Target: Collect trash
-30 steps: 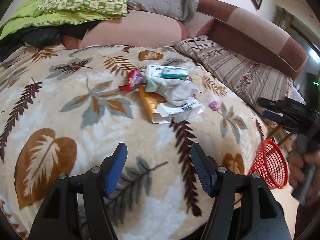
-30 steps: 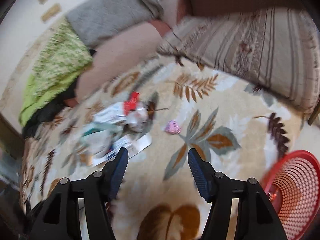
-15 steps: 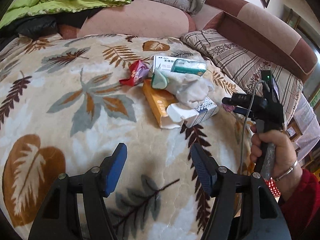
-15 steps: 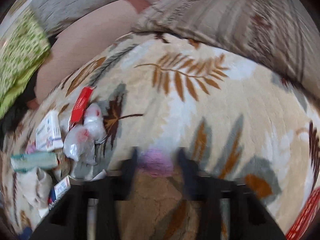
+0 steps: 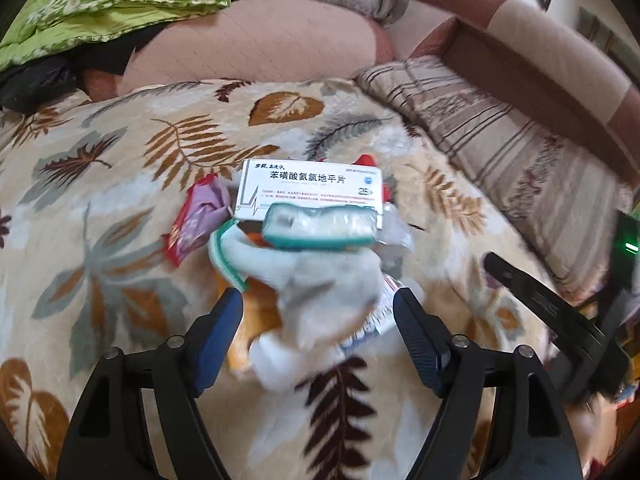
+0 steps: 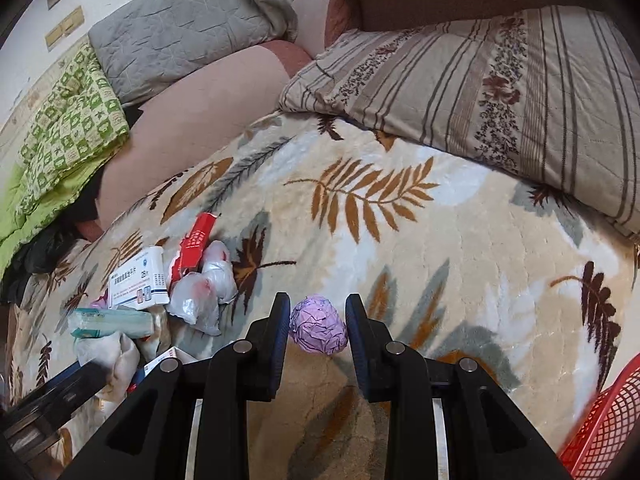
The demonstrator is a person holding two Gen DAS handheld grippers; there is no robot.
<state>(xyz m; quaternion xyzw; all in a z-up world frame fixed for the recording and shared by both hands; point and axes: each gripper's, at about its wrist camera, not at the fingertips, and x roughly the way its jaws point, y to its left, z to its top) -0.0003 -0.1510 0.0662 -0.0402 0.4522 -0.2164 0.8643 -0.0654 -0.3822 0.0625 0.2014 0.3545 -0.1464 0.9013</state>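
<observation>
A pile of trash lies on the leaf-patterned blanket (image 5: 120, 240). In it are a white medicine box (image 5: 310, 188), a teal tissue pack (image 5: 320, 228), a red wrapper (image 5: 192, 220) and a crumpled white tissue (image 5: 320, 292). My left gripper (image 5: 318, 320) is open, one finger on each side of the white tissue. In the right wrist view, my right gripper (image 6: 318, 320) is shut on a crumpled purple paper ball (image 6: 318, 330) resting on the blanket. To its left lie a clear plastic bag (image 6: 204, 292) and a red carton (image 6: 196, 240).
A red mesh basket (image 6: 600, 420) stands at the bottom right, off the blanket's edge. A striped cushion (image 6: 480, 80) and the brown sofa back bound the far side. Green and grey quilts (image 6: 68, 128) are heaped at the back left.
My left gripper has moved forward over the pile until the white tissue sits between its fingers. My right gripper has come down on the purple ball and narrowed around it.
</observation>
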